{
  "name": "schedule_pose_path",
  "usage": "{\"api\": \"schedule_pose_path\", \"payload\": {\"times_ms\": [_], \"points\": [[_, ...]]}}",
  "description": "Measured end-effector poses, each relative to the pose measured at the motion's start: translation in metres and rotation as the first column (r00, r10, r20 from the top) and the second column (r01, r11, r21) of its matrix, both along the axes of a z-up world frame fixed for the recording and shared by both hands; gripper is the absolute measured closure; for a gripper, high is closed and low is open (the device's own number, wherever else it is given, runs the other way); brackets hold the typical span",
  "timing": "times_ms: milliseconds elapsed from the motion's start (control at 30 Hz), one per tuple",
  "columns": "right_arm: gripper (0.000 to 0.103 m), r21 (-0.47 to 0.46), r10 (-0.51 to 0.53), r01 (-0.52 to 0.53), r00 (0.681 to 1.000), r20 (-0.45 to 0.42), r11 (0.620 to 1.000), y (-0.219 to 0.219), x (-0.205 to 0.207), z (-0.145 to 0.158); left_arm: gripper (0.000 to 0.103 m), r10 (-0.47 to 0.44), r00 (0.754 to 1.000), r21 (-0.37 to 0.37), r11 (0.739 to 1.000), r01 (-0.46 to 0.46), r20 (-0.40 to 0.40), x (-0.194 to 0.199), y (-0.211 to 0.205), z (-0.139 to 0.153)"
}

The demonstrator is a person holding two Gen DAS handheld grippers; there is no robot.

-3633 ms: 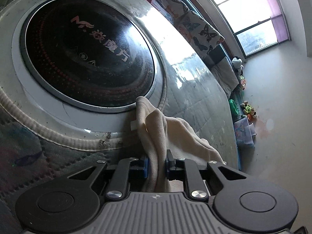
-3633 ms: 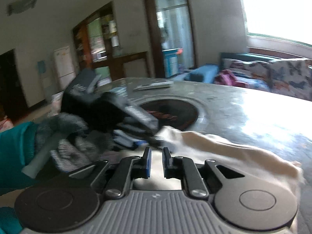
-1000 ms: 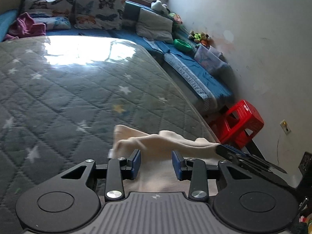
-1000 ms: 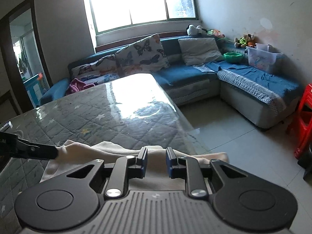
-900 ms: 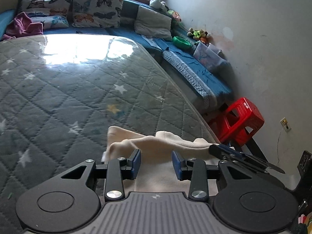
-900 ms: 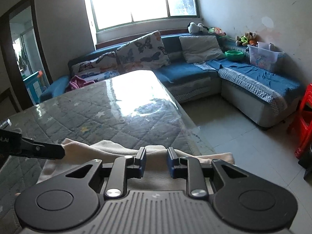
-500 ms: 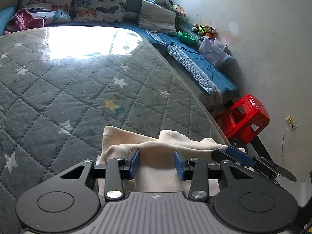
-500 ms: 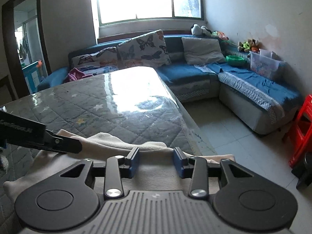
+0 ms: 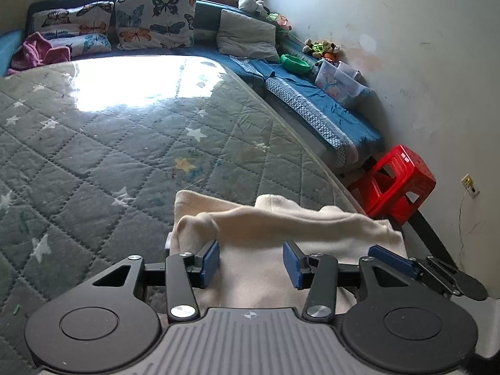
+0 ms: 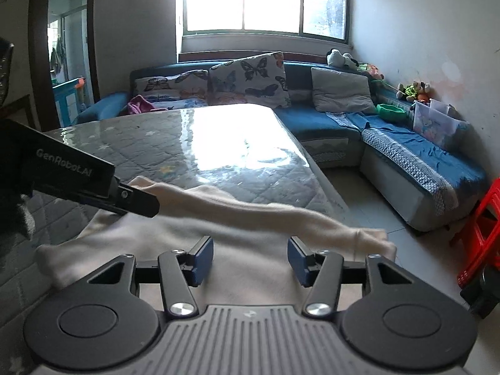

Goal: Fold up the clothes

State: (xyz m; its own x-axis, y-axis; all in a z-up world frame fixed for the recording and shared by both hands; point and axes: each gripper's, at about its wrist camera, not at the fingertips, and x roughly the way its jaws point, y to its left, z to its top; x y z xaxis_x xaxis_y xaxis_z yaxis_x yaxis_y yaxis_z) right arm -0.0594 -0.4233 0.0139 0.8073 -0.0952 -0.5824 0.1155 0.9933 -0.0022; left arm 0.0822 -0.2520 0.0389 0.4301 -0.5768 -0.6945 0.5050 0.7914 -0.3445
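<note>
A cream garment [image 9: 275, 228] lies at the near corner of a table [image 9: 93, 143] covered with a quilted, star-printed cloth under a glossy clear sheet, its far edge doubled over into a thick roll that runs across both views. The left gripper [image 9: 251, 262] hangs just above the flat near part of the cloth, its jaws opening with fabric below them but nothing pinched between the blue pads [image 9: 210, 261]; the right gripper [image 10: 250, 261] is likewise letting go, its jaws opening over the same cream garment [image 10: 250, 215], pads clear of it. In the right wrist view the garment's right end reaches to or just past the table's corner, with floor beyond it, though whether any of it hangs off I cannot tell. The cloth looks soft, thick and light, something like fleece or knit, so it should bend wherever it is lifted and sag between two holds rather than keep a line. The glossy sheet beneath is probably slick, so the whole piece may slide if dragged by one end. For the next fold I would judge the best holds to be the two ends of the rolled edge, pinching through both layers and lifting together.
</note>
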Motion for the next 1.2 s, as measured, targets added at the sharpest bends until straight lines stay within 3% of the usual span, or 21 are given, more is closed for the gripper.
{"api": "schedule_pose_path", "payload": {"times_ms": [633, 933, 1200], "points": [[0.033, -0.041, -0.036, 0.037, 0.999, 0.017, 0.998, 0.019, -0.067, -0.002, 0.036, -0.058, 0.98, 0.11, 0.993, 0.037, 0.19, -0.069, 0.031, -0.014], [0.033, -0.031, -0.089, 0.091, 0.994, 0.058, 0.995, 0.014, -0.08, 0.006, 0.034, -0.016, 0.981, 0.102, 0.995, -0.004, 0.194, -0.075, 0.044, -0.014], [0.032, -0.037, -0.111, 0.112, 0.994, 0.025, 0.993, 0.015, -0.08, -0.001, 0.03, 0.006, 0.985, 0.117, 0.993, -0.027, 0.173, -0.08, 0.054, -0.018]]}}
